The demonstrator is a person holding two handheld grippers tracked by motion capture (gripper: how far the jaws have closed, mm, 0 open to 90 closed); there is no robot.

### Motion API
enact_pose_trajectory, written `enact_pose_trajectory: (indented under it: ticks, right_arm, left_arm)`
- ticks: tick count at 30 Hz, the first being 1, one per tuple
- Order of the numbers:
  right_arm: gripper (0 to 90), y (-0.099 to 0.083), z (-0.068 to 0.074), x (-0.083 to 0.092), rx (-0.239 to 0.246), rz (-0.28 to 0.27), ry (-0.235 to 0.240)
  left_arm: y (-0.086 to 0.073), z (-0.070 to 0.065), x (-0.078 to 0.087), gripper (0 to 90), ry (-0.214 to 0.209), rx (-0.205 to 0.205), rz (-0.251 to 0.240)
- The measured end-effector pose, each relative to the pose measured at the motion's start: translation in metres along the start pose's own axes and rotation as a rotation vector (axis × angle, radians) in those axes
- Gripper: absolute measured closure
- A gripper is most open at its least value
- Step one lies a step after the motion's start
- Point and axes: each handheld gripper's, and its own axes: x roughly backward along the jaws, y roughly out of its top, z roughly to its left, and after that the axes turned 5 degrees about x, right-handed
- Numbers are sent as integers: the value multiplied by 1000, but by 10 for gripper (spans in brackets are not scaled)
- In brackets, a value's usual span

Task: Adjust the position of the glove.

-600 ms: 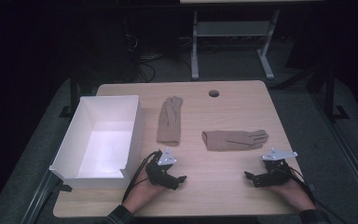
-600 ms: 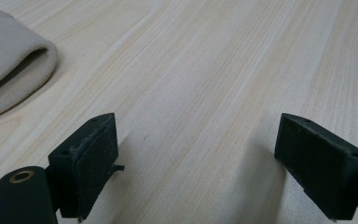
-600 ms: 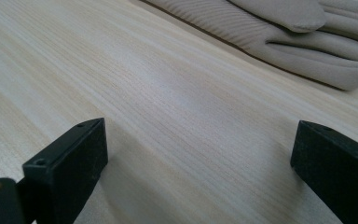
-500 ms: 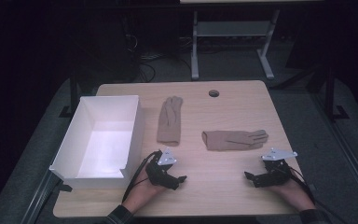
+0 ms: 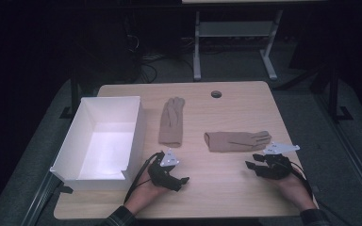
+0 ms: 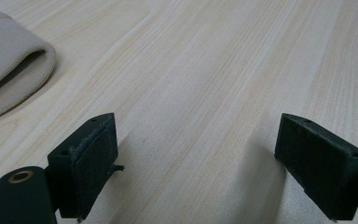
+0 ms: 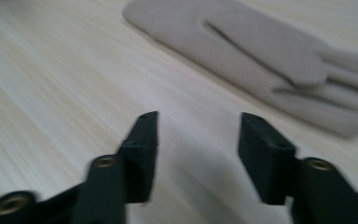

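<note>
- Resting low on the wooden surface [image 5: 226, 188], lower left of the high view: left tool [image 5: 181, 180], jaws spread wide, nothing between them.
- Left gripper view: both black pads stand apart over bare wood; left pad's facing [image 6: 93, 163] looks frayed at its edge.
- Right tool [image 5: 250, 165] sits lower right of the high view, jaws partly apart, empty, pointing toward the right glove [image 5: 238, 141].
- Right gripper view is motion-blurred; the right glove [image 7: 270, 51] fills the upper right of that frame, fingers cut off at the right edge.
- Right glove lies flat, centre-right of the high view, fingers toward the frame's right, just beyond the right tool, not touching it.
- Left glove [image 5: 171, 122] lies flat at upper centre, fingers toward the far edge, cuff near the left tool.
- Left gripper view catches only a cuff edge [image 6: 9, 70] at upper left; rest cut off.
- White box [image 5: 136, 127] stands at left, open top, near wall cut low; just beside the left glove.
- Dark round hole [image 5: 216, 94] near the far edge; detail too small to tell.
- Surroundings dark; floor clutter hard to make out.
</note>
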Motion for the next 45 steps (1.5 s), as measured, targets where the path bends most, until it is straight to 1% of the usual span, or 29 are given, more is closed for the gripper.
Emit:
enact_pose_trajectory:
  ticks: [1, 2, 3, 4, 5, 6, 7, 10, 13, 16, 18, 21, 24, 25, 26, 27, 30, 31, 32, 34, 35, 36, 37, 38, 39, 41, 42, 43, 45]
  right_arm:
    - [572, 0, 0, 0, 0, 0, 0]
    - [623, 2, 0, -1, 1, 1, 6]
    - [721, 10, 1, -4, 11, -9, 12]
    - [721, 10, 1, -4, 11, -9, 12]
    - [758, 12, 1, -5, 4, -11, 15]
    - [800, 16, 1, -8, 1, -15, 27]
    - [867, 21, 1, -12, 11, -14, 36]
    - [898, 27, 1, -17, 20, -19, 47]
    - [900, 38, 2, -26, 35, -30, 64]
    - [900, 43, 3, -30, 36, -32, 74]
    - [900, 53, 7, -39, 42, -32, 87]
    - [900, 58, 8, -44, 54, -33, 91]
    - [900, 67, 11, -53, 64, -32, 100]
    - [900, 73, 13, -60, 65, -38, 106]
    - [900, 73, 13, -60, 65, -38, 106]
    - [900, 77, 15, -67, 69, -38, 111]
    - [900, 81, 18, -78, 76, -21, 114]
    - [900, 81, 18, -78, 76, -21, 114]
    - [900, 84, 20, -87, 68, -8, 114]
    - [900, 85, 20, -89, 76, -9, 113]
    - [900, 86, 20, -92, 68, -3, 115]
    - [900, 87, 20, -96, 72, -1, 114]
    - [900, 88, 20, -102, 59, 2, 114]
    - [900, 87, 20, -104, 60, 12, 110]
    - [900, 86, 20, -108, 74, 32, 104]
    - [900, 83, 20, -110, 78, 41, 103]
    - [900, 82, 19, -110, 54, 34, 114]
    - [900, 83, 19, -109, 67, 45, 116]
    - [900, 82, 20, -107, 73, 49, 116]
  left_arm:
    - [0, 0, 0, 123, -1, 3, -3]
    - [0, 0, 0, 123, 0, -2, 2]
    - [0, 0, 0, 123, 0, -2, 2]
    - [0, 0, 0, 123, 0, -2, 2]
    - [0, 0, 0, 123, 1, -2, 1]
    - [0, 0, 0, 123, 1, -2, 1]
    - [0, 0, 0, 124, 1, -2, 1]
    - [0, 0, 0, 124, -3, -4, 0]
    - [0, 0, 0, 123, -2, -4, 1]
    - [0, -1, 0, 123, -2, -3, 1]
    - [0, -1, 0, 123, -2, -1, 1]
    - [0, 0, 1, 123, 0, -8, 1]
    - [0, -1, 0, 123, -3, -3, 1]
    - [0, -1, 0, 123, -5, 3, 1]
    - [0, -1, 0, 123, -5, 3, 1]
    - [0, -1, 0, 124, -5, 3, 0]
    - [-1, -1, 0, 123, -4, 2, -2]
    - [-1, -1, 0, 124, -4, 2, -2]
    - [-1, -1, 0, 123, -4, 1, -1]
    - [-1, -1, 0, 124, -4, 0, -1]
    - [-1, -1, 0, 124, -4, 0, 0]
    - [-1, -1, 0, 123, -4, 0, 0]
    - [-1, -1, 0, 124, -4, 0, 0]
    - [-1, -1, 0, 123, -4, 1, 1]
    - [-1, -1, 0, 123, -4, 1, 1]
    - [-1, -1, 1, 124, -4, 0, 3]
    - [-1, -1, 1, 124, -4, -1, 3]
    - [-1, -1, 1, 123, -4, 0, 2]
    - [-1, -1, 1, 124, -5, -1, 2]
